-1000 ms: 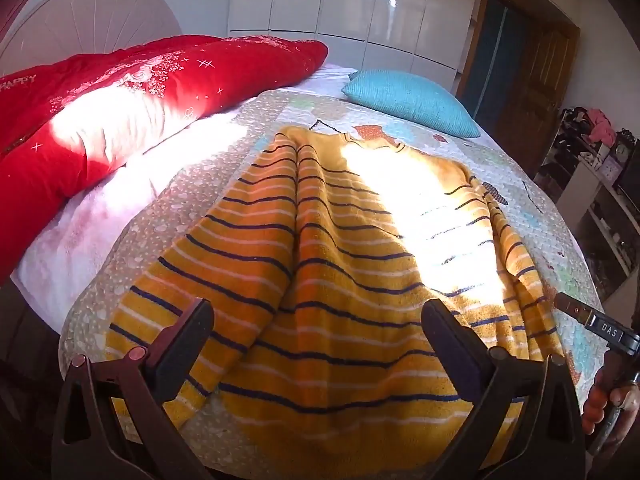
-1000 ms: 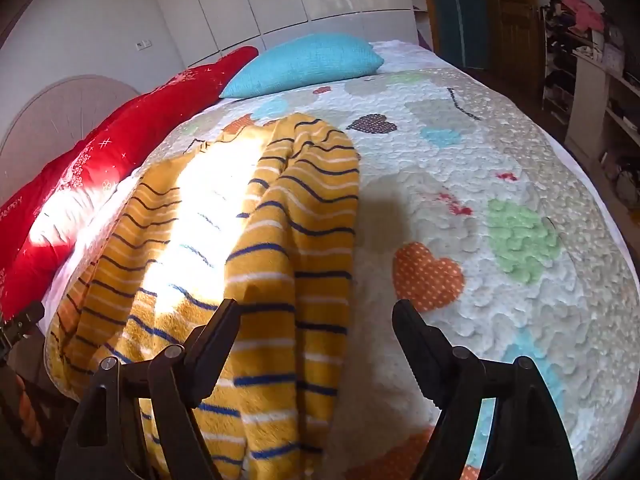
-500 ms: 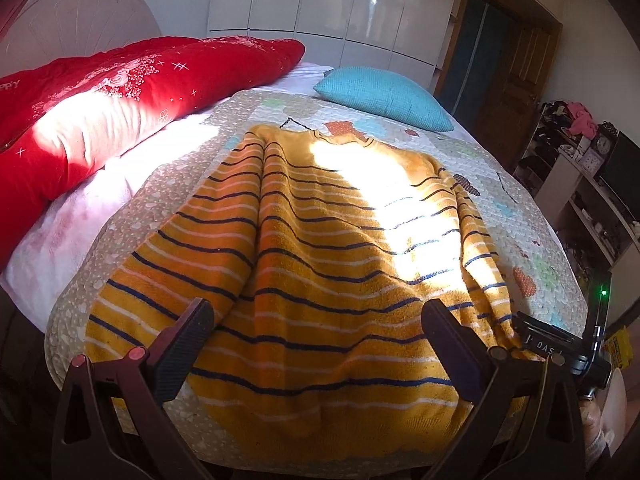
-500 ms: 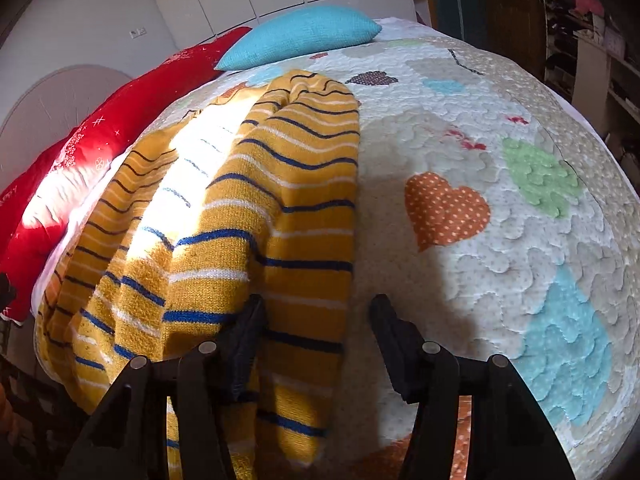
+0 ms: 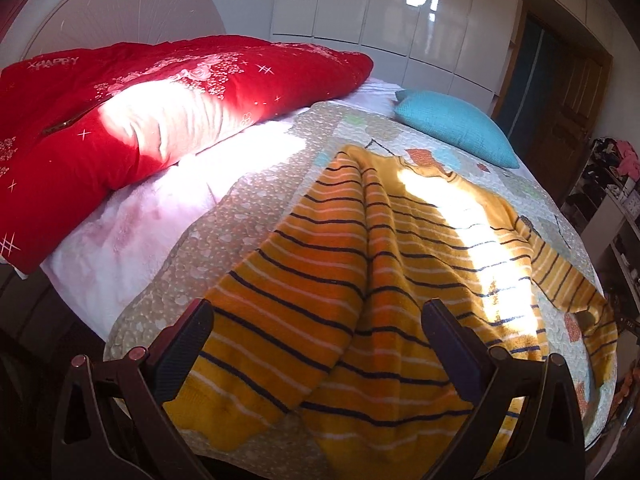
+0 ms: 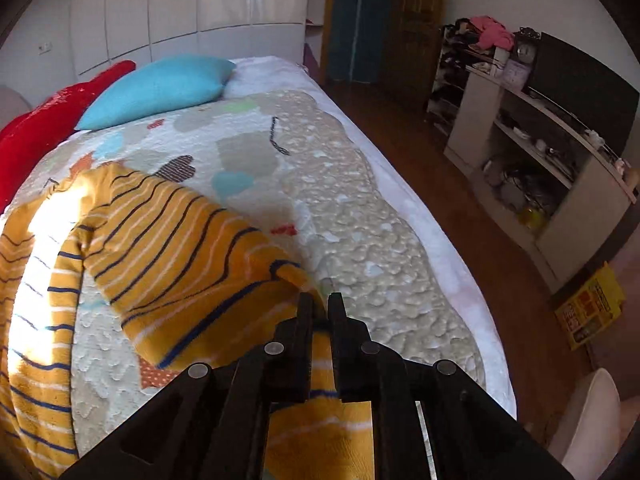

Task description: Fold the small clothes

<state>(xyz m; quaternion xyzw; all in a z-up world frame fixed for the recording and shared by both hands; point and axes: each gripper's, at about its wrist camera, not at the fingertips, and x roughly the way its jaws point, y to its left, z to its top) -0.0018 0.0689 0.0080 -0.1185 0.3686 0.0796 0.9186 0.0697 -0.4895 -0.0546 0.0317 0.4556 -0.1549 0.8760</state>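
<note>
Now sweater sleeve (image 6: 188,256) in right gripper (image 6: 320,300)

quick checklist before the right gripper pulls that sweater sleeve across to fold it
1. Right gripper shut on the sleeve of the striped sweater: ok, its jaws have just been closing and fabric is pinched.
2. Left gripper open over the hem, holding nothing: ok.
3. Sweater body flat: not ok, a ridge runs down the middle.
4. Quilt beside the sleeve free of clutter: ok.
5. Blue pillow clear of sweater: ok.
</note>
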